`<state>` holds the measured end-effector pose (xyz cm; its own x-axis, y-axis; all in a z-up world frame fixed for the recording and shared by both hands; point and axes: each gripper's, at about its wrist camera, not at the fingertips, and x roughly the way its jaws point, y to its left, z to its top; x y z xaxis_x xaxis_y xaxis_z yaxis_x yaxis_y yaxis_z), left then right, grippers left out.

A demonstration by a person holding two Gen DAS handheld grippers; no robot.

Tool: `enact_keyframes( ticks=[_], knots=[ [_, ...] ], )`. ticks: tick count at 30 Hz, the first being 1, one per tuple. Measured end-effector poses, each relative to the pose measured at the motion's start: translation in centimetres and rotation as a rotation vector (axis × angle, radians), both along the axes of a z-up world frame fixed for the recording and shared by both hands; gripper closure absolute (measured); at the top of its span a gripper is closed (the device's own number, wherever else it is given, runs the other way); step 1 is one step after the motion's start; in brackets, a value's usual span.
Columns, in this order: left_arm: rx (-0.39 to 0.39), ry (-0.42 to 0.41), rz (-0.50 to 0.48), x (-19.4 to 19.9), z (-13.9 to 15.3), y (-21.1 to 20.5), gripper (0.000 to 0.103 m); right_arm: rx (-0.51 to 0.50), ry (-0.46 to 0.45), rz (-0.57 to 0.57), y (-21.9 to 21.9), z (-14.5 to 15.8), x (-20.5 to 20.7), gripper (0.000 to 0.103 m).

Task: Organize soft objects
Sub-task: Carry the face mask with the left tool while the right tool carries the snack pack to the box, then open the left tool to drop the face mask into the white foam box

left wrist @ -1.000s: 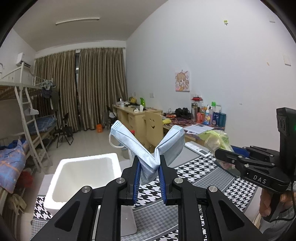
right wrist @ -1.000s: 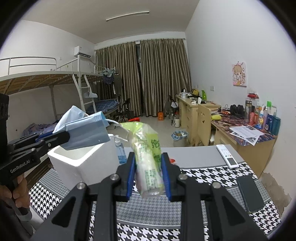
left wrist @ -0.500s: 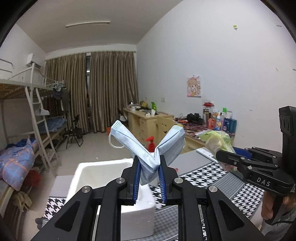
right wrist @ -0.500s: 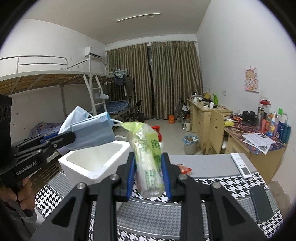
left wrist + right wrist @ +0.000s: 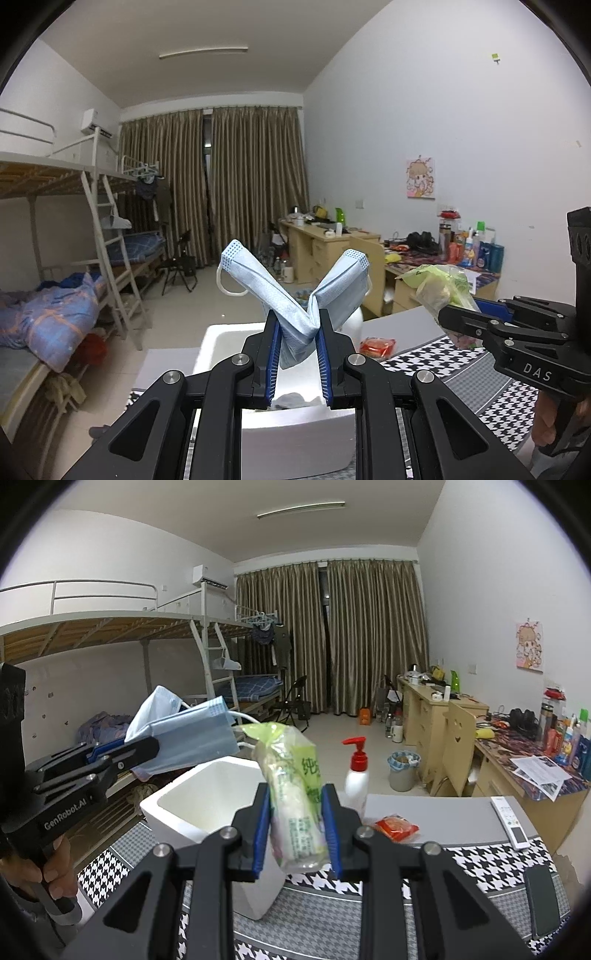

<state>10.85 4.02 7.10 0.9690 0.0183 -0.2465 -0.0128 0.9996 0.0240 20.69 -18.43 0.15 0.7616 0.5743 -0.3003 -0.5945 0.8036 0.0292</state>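
Above white foam box (image 5: 207, 794) | left tongs (image 5: 297, 354) pinch mask (image 5: 295, 295), wings up | right tongs (image 5: 295, 834) clamp tissue pack (image 5: 295, 797) upright

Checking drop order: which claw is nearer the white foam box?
Left. The left claw, shut on the face mask, hangs right over the white foam box; the right claw, holding the tissue pack, sits beside it.

A dorm bedroom — bunk bed (image 5: 110, 627) with ladder (image 5: 110, 258), cluttered desks (image 5: 424, 709), drawn curtains (image 5: 332, 635).
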Motion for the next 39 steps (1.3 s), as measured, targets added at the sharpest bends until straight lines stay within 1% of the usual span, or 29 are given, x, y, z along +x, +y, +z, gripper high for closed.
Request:
enact_keyframes(
  ticks=[6, 12, 19, 31, 32, 34, 35, 36, 37, 38, 39],
  knots=[
    [0.008, 0.006, 0.041, 0.1, -0.1, 0.6, 0.083, -0.001, 0.003, 0.025, 0.9, 0.2, -0.2, 0.071],
    [0.011, 0.018, 0.061, 0.3, -0.6, 1.0, 0.083, -0.016, 0.012, 0.042, 2.2, 0.1, 0.0, 0.071],
    [0.020, 0.051, 0.104, 1.1, -1.3, 1.6, 0.083, -0.030, 0.028, 0.061, 3.4, -0.1, 0.3, 0.071],
    [0.008, 0.108, 0.114, 2.9, -2.7, 2.5, 0.083, -0.049, 0.046, 0.080, 4.8, -0.6, 0.5, 0.071],
    [0.008, 0.112, 0.113, 3.0, -2.8, 2.6, 0.082, -0.050, 0.047, 0.079, 4.9, -0.6, 0.5, 0.071],
    [0.009, 0.125, 0.111, 3.5, -3.0, 2.9, 0.074, -0.054, 0.050, 0.078, 5.1, -0.7, 0.5, 0.071],
    [0.007, 0.133, 0.108, 3.7, -3.1, 2.9, 0.064, -0.058, 0.053, 0.076, 5.2, -0.7, 0.6, 0.071],
    [0.006, 0.141, 0.106, 3.8, -3.3, 3.0, 0.050, -0.059, 0.054, 0.075, 5.2, -0.8, 0.6, 0.071],
    [0.005, 0.144, 0.107, 3.9, -3.4, 3.1, 0.043, -0.059, 0.056, 0.074, 5.3, -0.7, 0.7, 0.071],
    [0.006, 0.144, 0.111, 3.8, -3.6, 3.3, 0.031, -0.060, 0.058, 0.073, 5.3, -0.8, 0.7, 0.071],
    [0.005, 0.142, 0.117, 3.7, -3.7, 3.5, 0.025, -0.060, 0.059, 0.071, 5.4, -0.8, 0.8, 0.071]
  ],
)
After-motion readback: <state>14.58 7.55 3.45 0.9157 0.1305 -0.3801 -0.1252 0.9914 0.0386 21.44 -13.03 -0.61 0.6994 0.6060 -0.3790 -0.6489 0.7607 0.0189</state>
